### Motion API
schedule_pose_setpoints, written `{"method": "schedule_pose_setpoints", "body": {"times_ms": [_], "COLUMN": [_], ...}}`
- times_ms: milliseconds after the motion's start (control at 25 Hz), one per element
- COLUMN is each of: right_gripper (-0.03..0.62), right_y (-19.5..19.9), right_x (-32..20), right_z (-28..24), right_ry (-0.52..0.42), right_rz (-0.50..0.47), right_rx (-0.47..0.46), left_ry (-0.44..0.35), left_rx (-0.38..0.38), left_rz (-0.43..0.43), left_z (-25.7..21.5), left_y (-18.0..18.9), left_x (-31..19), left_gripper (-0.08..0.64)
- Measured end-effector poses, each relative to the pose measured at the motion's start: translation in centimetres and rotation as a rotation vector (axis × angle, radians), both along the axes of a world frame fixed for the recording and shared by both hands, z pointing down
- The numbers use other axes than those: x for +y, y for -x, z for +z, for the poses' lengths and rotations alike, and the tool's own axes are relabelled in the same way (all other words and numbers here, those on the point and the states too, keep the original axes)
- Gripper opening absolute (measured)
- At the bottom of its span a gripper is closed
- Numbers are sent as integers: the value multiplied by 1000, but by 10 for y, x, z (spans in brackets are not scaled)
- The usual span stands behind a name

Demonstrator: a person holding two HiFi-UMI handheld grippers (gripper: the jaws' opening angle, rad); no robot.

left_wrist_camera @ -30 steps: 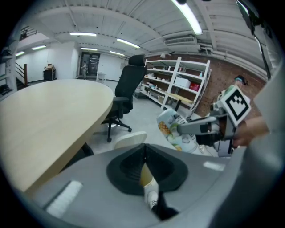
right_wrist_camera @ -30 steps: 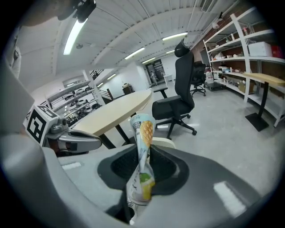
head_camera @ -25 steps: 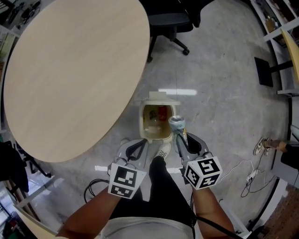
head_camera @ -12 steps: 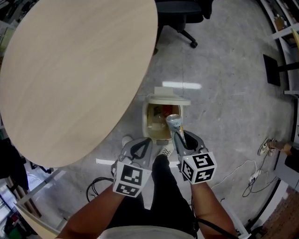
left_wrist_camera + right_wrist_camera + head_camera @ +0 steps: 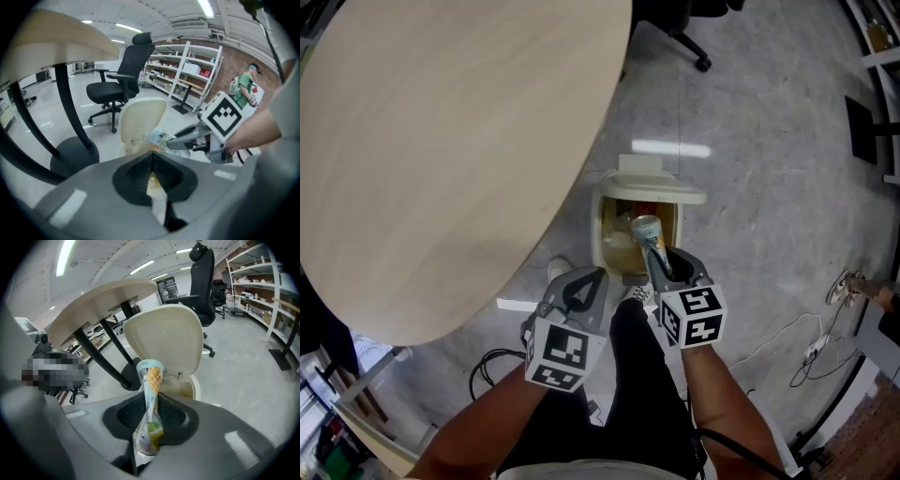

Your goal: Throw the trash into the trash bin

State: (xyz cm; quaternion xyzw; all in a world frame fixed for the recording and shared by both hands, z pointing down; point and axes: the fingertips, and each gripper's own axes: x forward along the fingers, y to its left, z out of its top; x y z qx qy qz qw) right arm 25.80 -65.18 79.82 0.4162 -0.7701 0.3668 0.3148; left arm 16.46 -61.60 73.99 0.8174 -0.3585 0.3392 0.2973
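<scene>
Pinching a crumpled cone-shaped printed wrapper [image 5: 646, 228] in your right tool [image 5: 654, 261] beside the open cream plastic trash bin [image 5: 599, 234], you have your left tool [image 5: 595, 275] closed and empty.

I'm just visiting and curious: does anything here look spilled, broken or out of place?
Nothing stands out. The cream plastic trash bin stands upright, lid open, and the right gripper pinches a crumpled printed cone wrapper above it.

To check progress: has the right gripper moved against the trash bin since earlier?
Yes. The right gripper carried its snack wrapper from the trash bin's right rim to over its opening.
</scene>
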Motion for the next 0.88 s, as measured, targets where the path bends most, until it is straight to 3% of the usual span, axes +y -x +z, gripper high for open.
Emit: {"method": "schedule_pose_setpoints", "body": {"times_ms": [360,880], "right_gripper": [80,81], "right_y": [8,15], "right_x": [-13,-35], "right_z": [52,101], "right_ry": [29,82], "right_rz": [-63,-80], "right_rx": [76,122], "left_ry": [31,6], "left_rx": [-18,-30], "left_rz": [-1,27], "left_z": [33,54], "left_y": [9,8], "left_x": [-4,-26], "left_gripper": [8,8]}}
